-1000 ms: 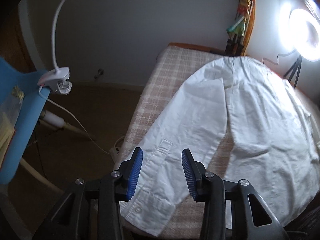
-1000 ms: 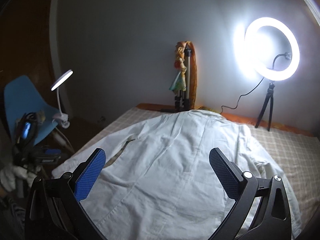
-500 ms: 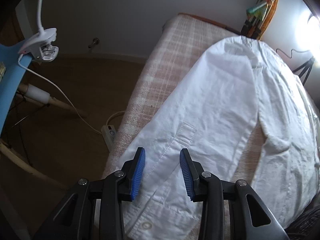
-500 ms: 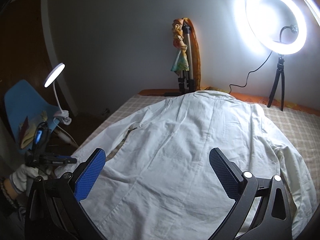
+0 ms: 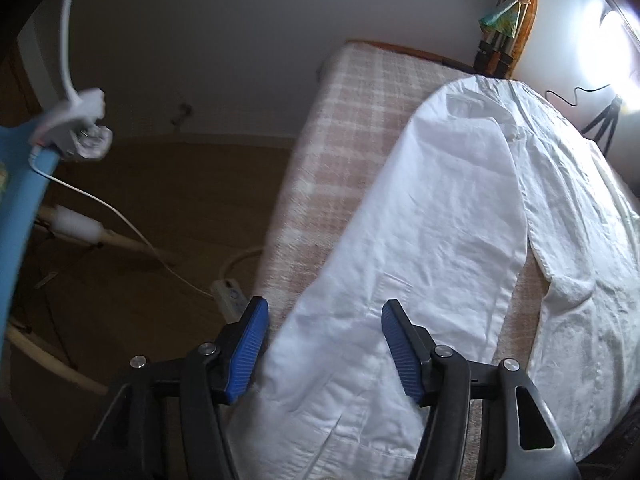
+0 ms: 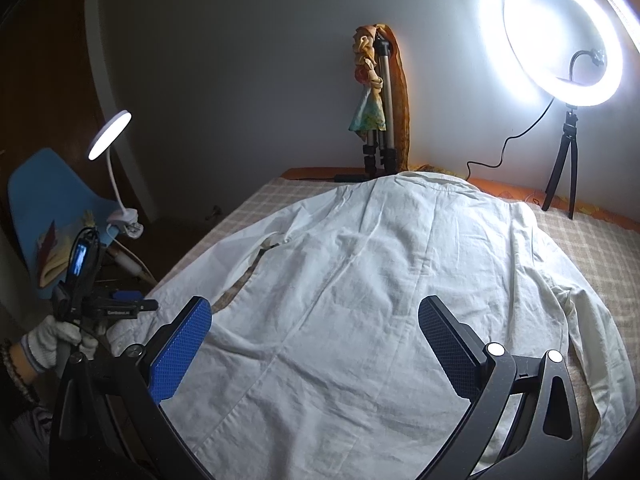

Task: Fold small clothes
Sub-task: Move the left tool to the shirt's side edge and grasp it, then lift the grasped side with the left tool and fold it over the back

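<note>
White shirt (image 6: 360,300) flat, back up, on checked bed (image 5: 352,120). My left gripper (image 5: 324,344) jaws just widened, apart astride sleeve cuff at bed edge. My right gripper (image 6: 316,348) jaws wide apart over hem. Ring light (image 6: 560,40), tripod (image 6: 380,120) beyond collar.

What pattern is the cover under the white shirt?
A pale pink-and-cream plaid check on the bed cover, clearest in the left wrist view.

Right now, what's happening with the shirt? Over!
Left gripper just opened, straddling sleeve cuff. Right gripper open above white shirt. Shirt flat on bed. Nothing blocking.
</note>
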